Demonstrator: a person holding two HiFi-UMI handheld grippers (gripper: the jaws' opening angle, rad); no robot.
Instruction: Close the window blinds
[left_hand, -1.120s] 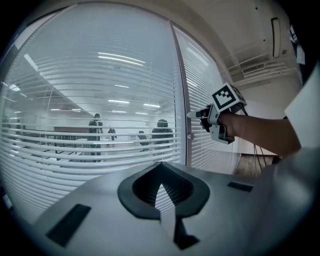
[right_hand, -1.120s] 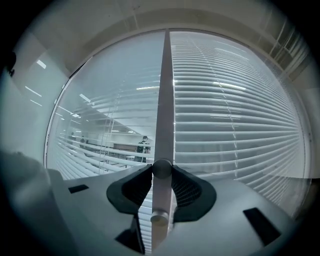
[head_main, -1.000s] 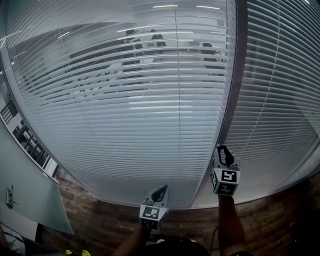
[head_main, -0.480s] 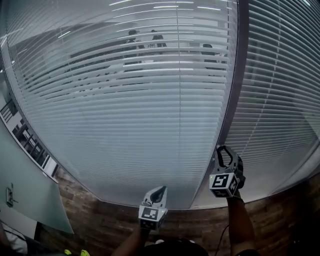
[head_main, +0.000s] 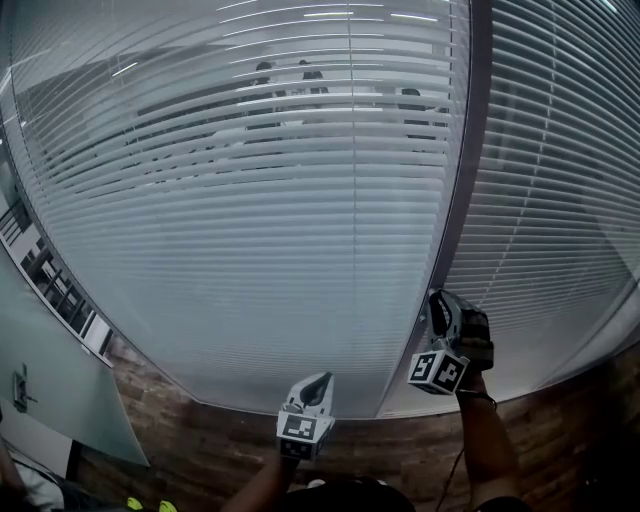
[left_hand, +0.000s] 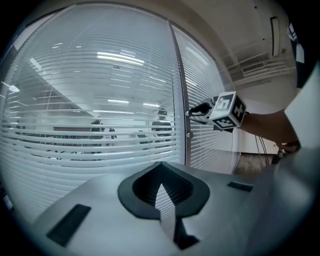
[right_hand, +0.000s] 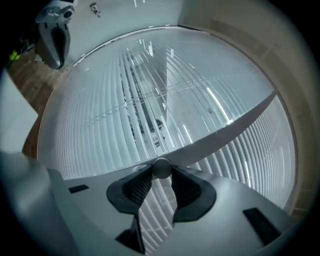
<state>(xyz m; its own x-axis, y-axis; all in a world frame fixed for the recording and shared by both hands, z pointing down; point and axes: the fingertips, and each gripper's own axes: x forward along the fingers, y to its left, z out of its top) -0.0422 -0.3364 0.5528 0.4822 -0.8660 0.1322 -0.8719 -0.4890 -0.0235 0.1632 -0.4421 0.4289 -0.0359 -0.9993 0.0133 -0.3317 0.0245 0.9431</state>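
Two panes of blinds (head_main: 250, 200): the slats hang the full height of the glass on either side of the post. The lower rows already read as a solid pale sheet. The upper rows of the left pane still let chairs and figures in the room beyond show through. Against a second ago that see-through band looks barely narrower, if at all, so I'd say not closed yet.
Post (head_main: 463, 180): the dark upright between the panes, and the action is toward its lower end.
Right gripper (head_main: 440, 308): here's the change, it has rolled over on the spot! The marker cube has swung from square below the jaws to cocked out toward the left, and the hand now shows beside it. The jaws are clamped on the knob. That's a twist of the knob, and my read is that it's the tilt control; more turning looks needed.
Left gripper (head_main: 318, 384): parked low by the bottom edge of the left pane, jaws together with nothing in them, taking no part.
Knob (right_hand: 161, 167): small, grey and round, on the post, pinched between both dark pads.
Right gripper view only: it shows the pinch itself, because from the head view the knob sits hidden behind the jaws.
Left gripper view only: a side-on look at the right gripper reaching to the post. It also shows a small stud (left_hand: 189, 135) on the post just below, which I can't find in the other views.
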